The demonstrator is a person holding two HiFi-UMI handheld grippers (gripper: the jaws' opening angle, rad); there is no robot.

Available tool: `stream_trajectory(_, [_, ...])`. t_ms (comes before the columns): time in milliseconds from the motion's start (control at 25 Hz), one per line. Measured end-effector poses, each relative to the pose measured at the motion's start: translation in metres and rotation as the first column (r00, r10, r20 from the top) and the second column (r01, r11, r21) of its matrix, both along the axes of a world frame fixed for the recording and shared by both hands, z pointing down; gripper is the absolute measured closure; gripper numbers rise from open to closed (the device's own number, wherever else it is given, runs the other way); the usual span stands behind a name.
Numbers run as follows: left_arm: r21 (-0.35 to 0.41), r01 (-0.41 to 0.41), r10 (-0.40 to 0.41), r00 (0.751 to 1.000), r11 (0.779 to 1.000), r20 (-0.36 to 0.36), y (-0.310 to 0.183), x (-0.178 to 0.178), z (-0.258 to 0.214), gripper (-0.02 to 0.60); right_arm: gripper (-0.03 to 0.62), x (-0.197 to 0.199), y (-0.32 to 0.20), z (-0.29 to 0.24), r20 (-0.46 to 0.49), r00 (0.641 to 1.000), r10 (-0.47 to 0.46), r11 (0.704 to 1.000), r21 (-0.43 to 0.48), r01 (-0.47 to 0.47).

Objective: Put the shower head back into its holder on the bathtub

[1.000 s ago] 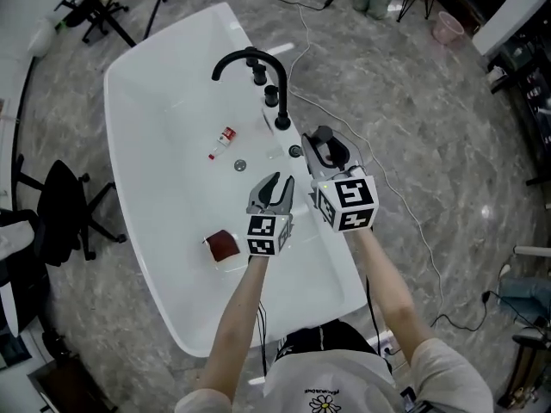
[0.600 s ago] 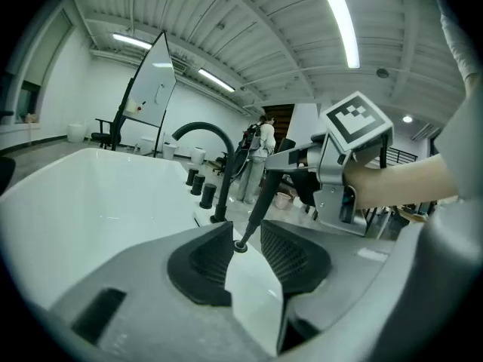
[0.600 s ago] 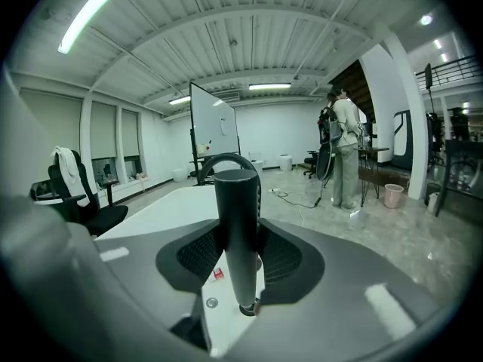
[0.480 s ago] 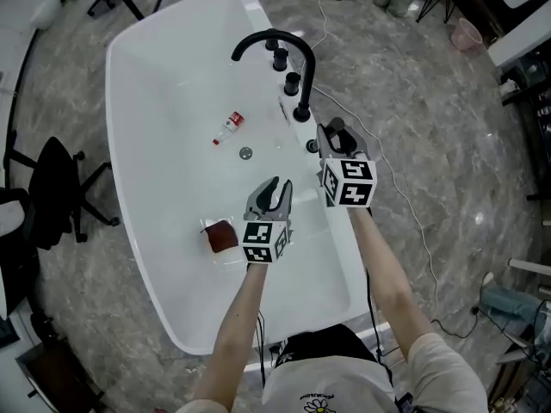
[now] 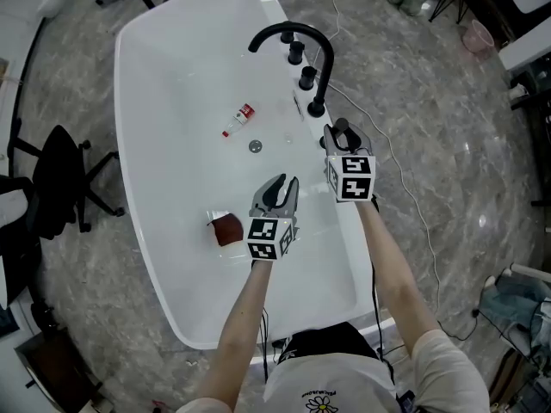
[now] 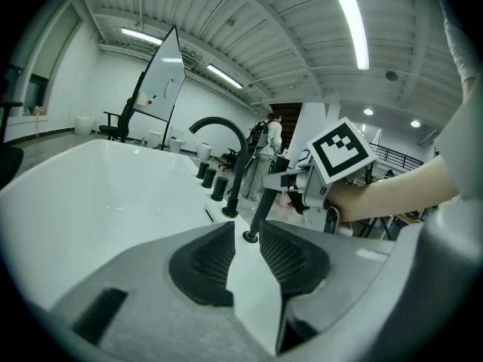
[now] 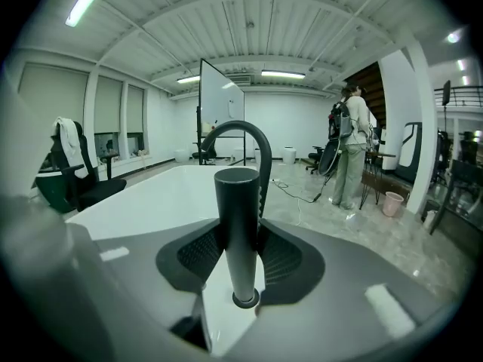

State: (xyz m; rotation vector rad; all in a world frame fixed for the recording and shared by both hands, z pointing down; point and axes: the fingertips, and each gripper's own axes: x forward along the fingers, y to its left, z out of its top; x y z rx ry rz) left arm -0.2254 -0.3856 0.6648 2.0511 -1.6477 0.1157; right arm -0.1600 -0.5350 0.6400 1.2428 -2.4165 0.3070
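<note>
Shower head (image 7: 237, 202) sank, clamped (upright) in right tool (image 5: 341, 132).

Head view steeply above bathtub (image 5: 172, 93); gripper views low, facing faucet (image 7: 241, 124)

Person in a white short-sleeved T-shirt (image 5: 344, 384) with a daisy print (image 5: 322, 403); left gripper (image 5: 277, 189) (jaws closing, nothing between) and right gripper (image 5: 342, 132) are grey, with dark ribbed pads (image 6: 215, 259) and white cubes (image 5: 269, 237) bearing black square markers.
</note>
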Motion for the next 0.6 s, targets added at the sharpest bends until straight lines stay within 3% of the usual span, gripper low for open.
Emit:
stream_trajectory(360, [0.042, -0.031, 0.032, 0.999, 0.999, -0.015, 0.002, 0.022, -0.027, 0.486, 0.454, 0.021, -0.001, 0.035, -0.119, 0.993, 0.02, 0.989, -0.144, -0.038])
stream_trajectory(480, [0.061, -0.036, 0.036, 0.999, 0.997, -0.006, 0.002, 0.023, -0.041, 0.486, 0.448, 0.022, 0.003, 0.015, -0.15, 0.989, 0.0, 0.993, -0.115, -0.017])
stream_trajectory(600, [0.09, -0.031, 0.031, 1.0, 0.995, -0.002, 0.001, 0.024, -0.061, 0.485, 0.451, 0.025, 0.021, -0.013, -0.084, 0.996, 0.011, 0.996, -0.082, -0.018])
